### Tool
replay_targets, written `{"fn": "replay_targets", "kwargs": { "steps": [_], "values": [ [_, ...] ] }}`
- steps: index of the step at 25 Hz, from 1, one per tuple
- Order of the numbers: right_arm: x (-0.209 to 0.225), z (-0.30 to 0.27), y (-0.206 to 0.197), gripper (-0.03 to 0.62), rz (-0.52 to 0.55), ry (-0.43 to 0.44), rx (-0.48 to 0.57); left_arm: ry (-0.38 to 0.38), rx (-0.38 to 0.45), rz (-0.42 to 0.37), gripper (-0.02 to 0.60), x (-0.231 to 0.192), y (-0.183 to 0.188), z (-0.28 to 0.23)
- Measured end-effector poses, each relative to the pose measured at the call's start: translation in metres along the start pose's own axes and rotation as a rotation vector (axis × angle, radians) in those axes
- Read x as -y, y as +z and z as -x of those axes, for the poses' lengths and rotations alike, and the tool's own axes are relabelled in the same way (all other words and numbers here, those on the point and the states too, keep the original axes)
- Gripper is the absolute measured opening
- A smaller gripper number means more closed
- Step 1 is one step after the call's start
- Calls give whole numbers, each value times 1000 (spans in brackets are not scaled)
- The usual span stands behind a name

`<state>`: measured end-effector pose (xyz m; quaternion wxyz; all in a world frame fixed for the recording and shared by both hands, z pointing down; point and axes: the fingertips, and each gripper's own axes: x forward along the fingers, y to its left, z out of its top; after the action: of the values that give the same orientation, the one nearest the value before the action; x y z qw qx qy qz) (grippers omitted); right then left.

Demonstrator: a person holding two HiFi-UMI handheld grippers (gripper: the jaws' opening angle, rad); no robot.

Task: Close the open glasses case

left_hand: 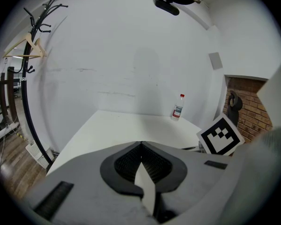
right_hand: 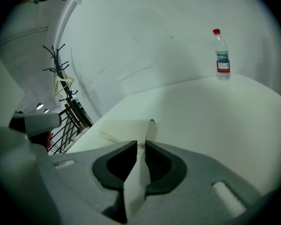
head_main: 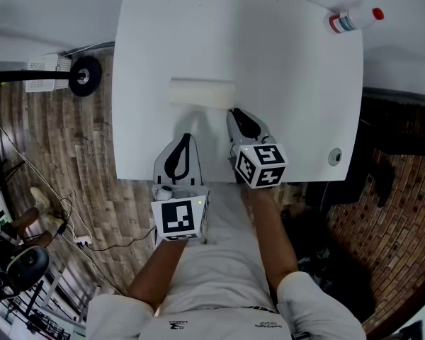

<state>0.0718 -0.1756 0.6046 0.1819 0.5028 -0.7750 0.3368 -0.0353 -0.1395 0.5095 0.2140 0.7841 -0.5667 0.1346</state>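
Note:
A cream glasses case (head_main: 202,93) lies across the white table (head_main: 283,69), and from above its lid looks down. In the right gripper view the case (right_hand: 124,128) sits just beyond the jaw tips, its rounded end toward me. My right gripper (head_main: 234,113) hovers at the case's near right end without touching it; its jaws stand a narrow gap apart with nothing between them (right_hand: 138,143). My left gripper (head_main: 187,139) is nearer the table's front edge, a little short of the case, with its jaw tips meeting (left_hand: 141,143) and nothing held.
A clear bottle with a red cap (head_main: 354,20) lies or stands at the table's far right corner, also seen as the bottle (right_hand: 222,55). A small round fitting (head_main: 334,156) sits near the right edge. Wooden floor, cables and a coat stand (left_hand: 35,27) are to the left.

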Motion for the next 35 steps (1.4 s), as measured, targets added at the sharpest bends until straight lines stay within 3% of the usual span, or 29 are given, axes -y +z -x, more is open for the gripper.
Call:
{"fn": "replay_targets", "kwargs": {
  "steps": [12, 17, 28, 35],
  "values": [
    [-10, 26, 19, 46, 18, -19, 48, 1, 25, 9, -3, 1, 22, 10],
    [-23, 48, 45, 44, 39, -10, 92, 9, 36, 33, -3, -4, 46, 15],
    [-63, 111, 105, -9, 42, 21, 211, -33, 72, 4, -3, 11, 97, 47],
    [-83, 144, 132, -9, 34, 34, 260, -55, 94, -4, -3, 17, 127, 64]
  ]
}}
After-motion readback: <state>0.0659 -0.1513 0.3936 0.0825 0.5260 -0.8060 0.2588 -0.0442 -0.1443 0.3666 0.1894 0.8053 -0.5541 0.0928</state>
